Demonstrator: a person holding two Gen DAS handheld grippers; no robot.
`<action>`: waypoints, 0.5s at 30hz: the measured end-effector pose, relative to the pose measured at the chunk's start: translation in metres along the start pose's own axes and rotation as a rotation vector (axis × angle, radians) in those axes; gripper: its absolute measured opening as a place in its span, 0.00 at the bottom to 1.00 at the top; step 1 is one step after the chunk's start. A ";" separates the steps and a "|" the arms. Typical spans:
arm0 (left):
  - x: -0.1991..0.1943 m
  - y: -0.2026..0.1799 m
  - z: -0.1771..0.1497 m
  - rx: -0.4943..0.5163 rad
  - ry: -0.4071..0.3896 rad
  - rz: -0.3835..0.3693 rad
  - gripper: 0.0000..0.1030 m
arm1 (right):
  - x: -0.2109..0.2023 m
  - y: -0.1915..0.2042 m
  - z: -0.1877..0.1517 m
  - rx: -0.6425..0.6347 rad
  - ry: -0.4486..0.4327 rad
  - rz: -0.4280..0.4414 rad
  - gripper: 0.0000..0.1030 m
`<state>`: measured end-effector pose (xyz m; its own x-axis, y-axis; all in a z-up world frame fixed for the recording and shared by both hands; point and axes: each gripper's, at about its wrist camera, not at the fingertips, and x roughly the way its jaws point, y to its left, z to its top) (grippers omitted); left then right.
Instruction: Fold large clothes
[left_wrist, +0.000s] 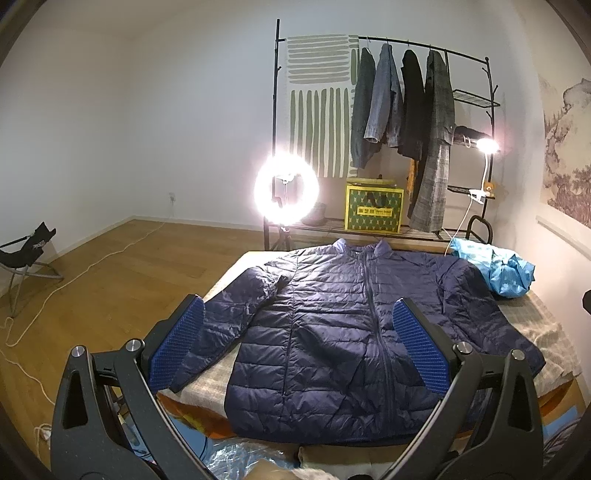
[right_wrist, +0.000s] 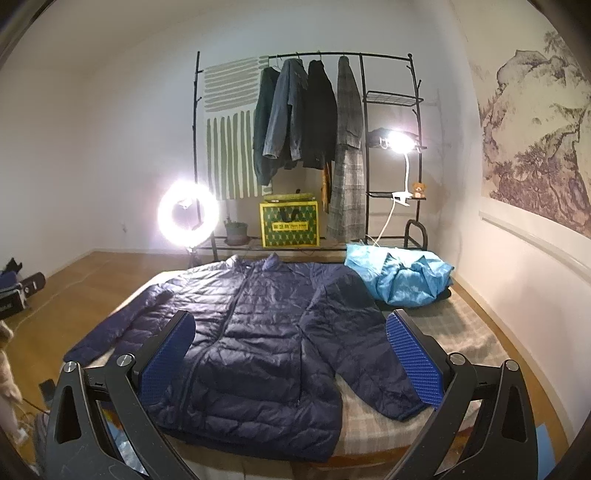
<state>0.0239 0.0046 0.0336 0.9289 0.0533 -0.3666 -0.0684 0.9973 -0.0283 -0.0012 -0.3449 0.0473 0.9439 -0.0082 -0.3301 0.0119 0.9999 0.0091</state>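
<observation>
A navy quilted puffer jacket (left_wrist: 332, 332) lies flat, front up and zipped, on a bed with a plaid cover (left_wrist: 554, 332), collar away from me, both sleeves spread out. It also shows in the right wrist view (right_wrist: 258, 332). My left gripper (left_wrist: 299, 339) is open and empty, held above the jacket's near hem. My right gripper (right_wrist: 291, 350) is open and empty, above the jacket's right half and its right sleeve (right_wrist: 369, 354).
A crumpled light blue garment (right_wrist: 399, 277) lies at the bed's far right corner. Behind the bed stand a clothes rack (right_wrist: 306, 118) with hanging coats, a yellow-green box (right_wrist: 290, 225), a ring light (right_wrist: 188, 216) and a clip lamp (right_wrist: 400, 142). Wooden floor lies left.
</observation>
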 end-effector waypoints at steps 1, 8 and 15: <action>0.001 0.003 0.002 -0.013 0.001 -0.005 1.00 | 0.002 0.002 0.003 -0.005 -0.003 0.001 0.99; 0.028 0.039 0.028 -0.127 0.071 -0.034 1.00 | 0.017 0.020 0.014 -0.093 -0.025 0.013 0.99; 0.075 0.073 0.030 -0.141 0.167 0.041 0.99 | 0.050 0.036 0.023 -0.105 0.015 0.089 0.99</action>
<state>0.0995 0.0831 0.0315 0.8521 0.0723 -0.5184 -0.1657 0.9767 -0.1362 0.0543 -0.3093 0.0529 0.9347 0.0796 -0.3464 -0.1067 0.9925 -0.0597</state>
